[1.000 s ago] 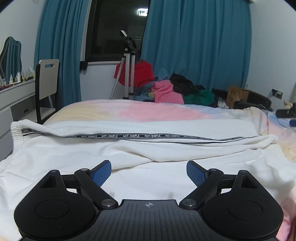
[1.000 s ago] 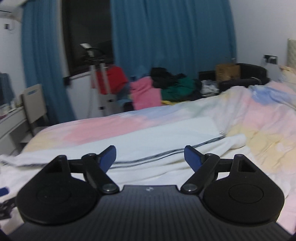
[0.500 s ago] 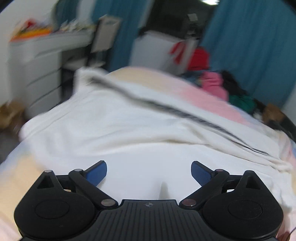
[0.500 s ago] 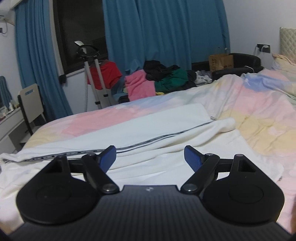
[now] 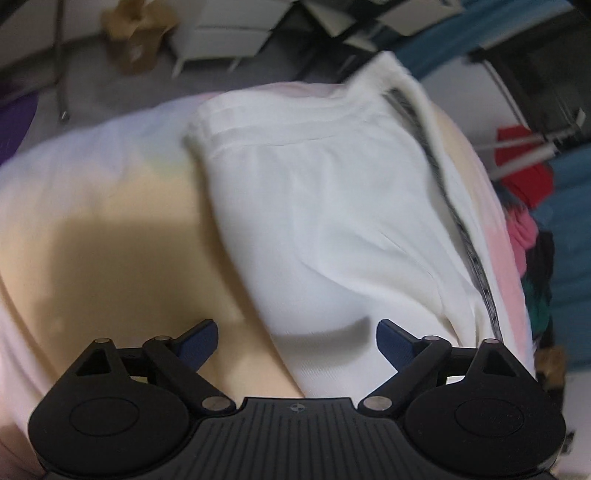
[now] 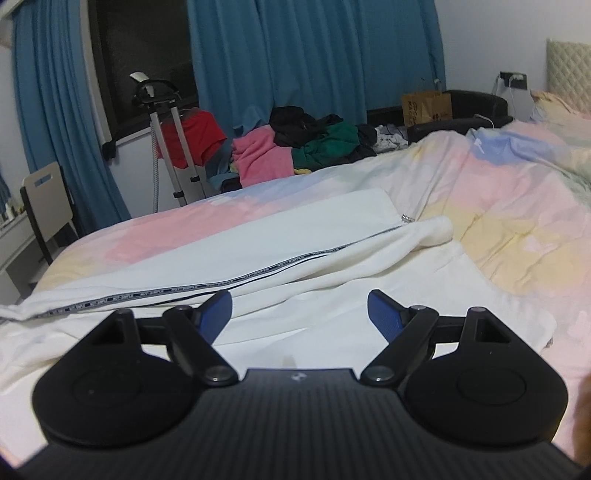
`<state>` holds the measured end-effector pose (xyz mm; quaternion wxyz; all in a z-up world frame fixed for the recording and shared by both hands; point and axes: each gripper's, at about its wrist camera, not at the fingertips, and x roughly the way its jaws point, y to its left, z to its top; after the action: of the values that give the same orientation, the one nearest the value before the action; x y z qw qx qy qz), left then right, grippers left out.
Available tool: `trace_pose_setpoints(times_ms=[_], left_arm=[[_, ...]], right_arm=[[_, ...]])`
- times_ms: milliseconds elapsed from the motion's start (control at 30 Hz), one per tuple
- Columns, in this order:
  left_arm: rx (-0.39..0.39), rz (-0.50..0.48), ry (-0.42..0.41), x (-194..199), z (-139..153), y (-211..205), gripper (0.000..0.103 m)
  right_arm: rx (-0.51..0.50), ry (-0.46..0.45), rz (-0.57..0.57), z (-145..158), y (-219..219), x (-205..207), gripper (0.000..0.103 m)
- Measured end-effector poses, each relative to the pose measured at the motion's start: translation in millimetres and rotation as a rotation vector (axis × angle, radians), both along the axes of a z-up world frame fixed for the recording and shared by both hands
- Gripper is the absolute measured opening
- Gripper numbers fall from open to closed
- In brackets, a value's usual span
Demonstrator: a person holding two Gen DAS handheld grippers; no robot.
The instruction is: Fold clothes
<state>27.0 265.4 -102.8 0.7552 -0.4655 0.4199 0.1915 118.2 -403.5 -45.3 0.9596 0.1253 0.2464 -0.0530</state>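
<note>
White trousers with a black lettered side stripe (image 6: pixel 236 277) lie spread across the pastel bedspread (image 6: pixel 517 229). In the left wrist view the trousers (image 5: pixel 332 221) run from their waistband end near the bed's edge toward me. My left gripper (image 5: pixel 297 341) is open and empty, tilted down over the trousers' near edge. My right gripper (image 6: pixel 300 314) is open and empty, just above the white fabric near the middle of the garment.
A pile of pink, green and black clothes (image 6: pixel 295 147) lies beyond the bed. A garment steamer stand (image 6: pixel 166 140) with a red cloth stands by the blue curtains (image 6: pixel 314 55). A chair (image 6: pixel 48 206) and white drawers (image 5: pixel 221 33) stand left of the bed.
My left gripper has swung left and tipped down, from facing the window to looking over the bed's edge and floor. My right gripper has steadied and shifted only slightly.
</note>
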Motion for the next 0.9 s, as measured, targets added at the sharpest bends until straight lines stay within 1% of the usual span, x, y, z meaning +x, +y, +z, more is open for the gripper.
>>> trace_pose_setpoints(times_ms=[33, 133, 200, 267, 300, 367, 433, 533, 633, 733, 767, 833, 900], left_arm=[[-0.007, -0.001, -0.002, 0, -1, 4, 0.093], [-0.020, 0.002, -0.045, -4, 3, 12, 0.092], [-0.035, 0.007, -0.097, -10, 5, 15, 0.088], [-0.060, 0.019, -0.181, -16, 7, 19, 0.083], [-0.076, 0.014, -0.223, -20, 10, 20, 0.083], [-0.098, 0.013, -0.281, -26, 15, 21, 0.083], [-0.120, 0.025, -0.311, -28, 15, 20, 0.083], [-0.168, 0.065, -0.323, -35, 7, 22, 0.082], [-0.201, 0.094, -0.277, -35, -9, 25, 0.079], [-0.248, 0.116, -0.249, -29, -27, 22, 0.074], [-0.248, 0.122, -0.247, -27, -29, 22, 0.073], [-0.249, 0.117, -0.262, -24, -31, 21, 0.068], [-0.250, 0.105, -0.282, -21, -31, 20, 0.053]], right_arm=[[0.013, 0.005, -0.003, -1, -2, 0, 0.082], [0.047, 0.019, -0.021, -5, -13, 2, 0.082], [0.063, 0.022, -0.053, -8, -24, 2, 0.082], [0.094, 0.026, -0.117, -13, -39, 0, 0.082], [0.117, 0.030, -0.159, -16, -49, -2, 0.082], [0.176, 0.044, -0.257, -25, -70, -6, 0.082], [0.239, 0.054, -0.359, -35, -92, -12, 0.082], [0.328, 0.071, -0.513, -50, -119, -24, 0.082], [0.440, 0.058, -0.613, -70, -142, -36, 0.082], [0.486, 0.058, -0.625, -91, -154, -38, 0.083], [0.506, 0.071, -0.616, -98, -157, -35, 0.083], [0.583, 0.096, -0.598, -111, -164, -27, 0.079], [0.640, 0.088, -0.585, -121, -169, -19, 0.076]])
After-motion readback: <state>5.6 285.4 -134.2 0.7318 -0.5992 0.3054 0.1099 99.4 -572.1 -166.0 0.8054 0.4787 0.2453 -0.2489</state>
